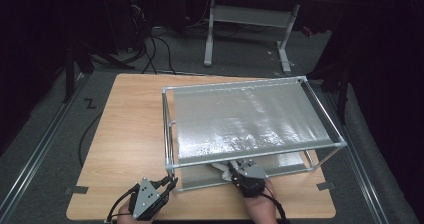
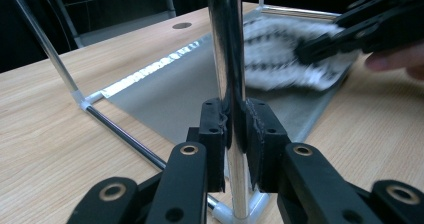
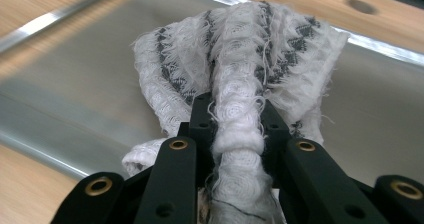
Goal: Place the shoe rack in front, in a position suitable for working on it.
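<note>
On a wooden table [image 1: 130,134] stands a metal-tube rack [image 1: 320,109] with a silvery sheet shelf on top and a second sheet at its base. The left gripper [image 1: 167,183] sits at the table's near edge, angled up and to the right toward the rack's near-left corner; in the left gripper view its jaws are clamped narrow on the upright chrome post [image 2: 227,49] of that corner, the pads pressing the tube from both sides just above the white corner joint. The person's left hand comes in from the bottom edge of the high view, low and close to the tabletop. The right gripper [image 1: 235,168] points forward under the front rail of the upper shelf, with the right hand [image 1: 261,206] and forearm behind it, lying roughly level. In the right gripper view its jaws are pinched narrow on a bunched fold of a white cloth with dark grey stripes [image 3: 240,74], which fans out beyond the pads and rests on the lower silvery sheet [image 3: 75,99] inside the rack.
</note>
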Demonstrator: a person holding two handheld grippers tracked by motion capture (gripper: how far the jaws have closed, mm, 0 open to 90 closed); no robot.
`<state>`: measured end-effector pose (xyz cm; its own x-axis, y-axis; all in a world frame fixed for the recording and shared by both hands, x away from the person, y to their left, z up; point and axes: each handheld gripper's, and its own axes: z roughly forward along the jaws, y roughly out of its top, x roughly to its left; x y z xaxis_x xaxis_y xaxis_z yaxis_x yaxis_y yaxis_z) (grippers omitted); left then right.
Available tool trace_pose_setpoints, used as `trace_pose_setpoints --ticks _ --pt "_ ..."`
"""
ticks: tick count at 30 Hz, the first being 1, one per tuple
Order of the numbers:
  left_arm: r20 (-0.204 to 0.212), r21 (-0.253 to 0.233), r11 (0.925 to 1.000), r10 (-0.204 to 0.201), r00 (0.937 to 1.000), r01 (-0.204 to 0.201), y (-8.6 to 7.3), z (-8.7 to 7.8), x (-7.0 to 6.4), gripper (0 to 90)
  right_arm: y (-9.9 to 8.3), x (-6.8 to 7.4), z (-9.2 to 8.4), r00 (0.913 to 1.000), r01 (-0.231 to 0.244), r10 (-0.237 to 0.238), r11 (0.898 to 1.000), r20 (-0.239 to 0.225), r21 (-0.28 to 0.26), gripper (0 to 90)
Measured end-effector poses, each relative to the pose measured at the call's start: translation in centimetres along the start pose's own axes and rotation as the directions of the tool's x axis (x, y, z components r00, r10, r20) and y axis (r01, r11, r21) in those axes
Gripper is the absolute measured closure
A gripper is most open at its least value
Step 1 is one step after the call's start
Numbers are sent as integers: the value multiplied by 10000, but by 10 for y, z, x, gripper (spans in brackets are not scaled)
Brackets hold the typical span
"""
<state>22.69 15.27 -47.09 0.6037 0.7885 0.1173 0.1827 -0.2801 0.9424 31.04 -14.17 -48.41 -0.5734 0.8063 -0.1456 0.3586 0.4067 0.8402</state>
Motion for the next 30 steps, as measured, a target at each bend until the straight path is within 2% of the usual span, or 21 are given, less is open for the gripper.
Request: trace_pose_setpoints --ticks 1,2,3,6,8,9,10,11,12,13,15,17,19,20,22,24,25,27,28,30 --pt "-11 -3 10000 8 10000 -8 0 0 0 787 3 6 4 9999 65 -65 10000 -121 -21 745" --pt "-35 139 9997 -201 9998 201 -1 -1 -2 786 5 11 7 9998 54 -55 10000 -216 -41 745" --pt "-13 9 10000 38 10000 -38 0 0 0 786 9 18 12 9992 -50 48 10000 -391 -45 745" --pt "-53 142 9998 -154 9999 155 0 -1 -2 785 15 37 22 9968 -122 126 9999 -792 59 745" --pt "-50 143 9998 -132 9999 133 -1 -1 -2 786 16 49 27 9959 139 -130 9999 -899 92 745" --pt "-22 16 10000 77 10000 -77 0 -1 -1 785 15 53 28 9953 164 -155 9998 -954 86 742" --pt "-18 16 10000 88 10000 -88 0 -1 0 785 15 56 29 9944 73 -57 9999 -1059 150 734" --pt "-39 136 9999 -106 9999 106 -1 -2 -2 785 16 59 30 9926 -48 72 9998 -1215 204 721" --pt "-34 135 9999 -81 10000 82 -1 -2 -2 785 15 62 31 9916 -92 130 9995 -1289 299 695" --pt "-11 22 9999 109 9999 -109 0 -1 0 785 15 65 32 9901 -179 227 9992 -1386 354 650" --pt "-38 161 9998 -91 10000 92 0 -1 -2 784 17 68 33 9812 -122 208 9989 -1917 459 508" --pt "-77 179 9998 -122 9999 124 0 0 -1 783 18 67 30 9738 -303 424 9979 -2234 574 442" --pt "-51 191 9997 -141 9999 142 0 1 -1 783 17 63 21 9712 -409 479 9986 -2334 347 415" --pt "-38 51 9999 143 9999 -142 1 2 2 783 16 61 18 9711 -373 417 9990 -2352 231 417" --pt "-49 54 9999 159 9999 -159 1 3 2 782 13 60 9 9732 -304 300 9995 -2281 17 454" --pt "-55 34 9999 157 9999 -157 1 3 2 782 11 59 6 9797 -110 69 9998 -2005 -193 611" --pt "-57 35 9998 174 9998 -174 1 3 2 782 10 59 7 9816 -27 -15 9998 -1909 -219 640" --pt "-65 63 9998 210 9998 -209 1 3 2 782 8 61 16 9801 68 -36 9999 -1984 156 683" --pt "-69 88 9997 242 9997 -242 1 2 2 782 8 63 18 9781 13 50 9995 -2083 302 683" --pt "-101 64 9997 226 9997 -226 1 2 2 781 9 70 21 9749 238 -160 9992 -2219 327 667"
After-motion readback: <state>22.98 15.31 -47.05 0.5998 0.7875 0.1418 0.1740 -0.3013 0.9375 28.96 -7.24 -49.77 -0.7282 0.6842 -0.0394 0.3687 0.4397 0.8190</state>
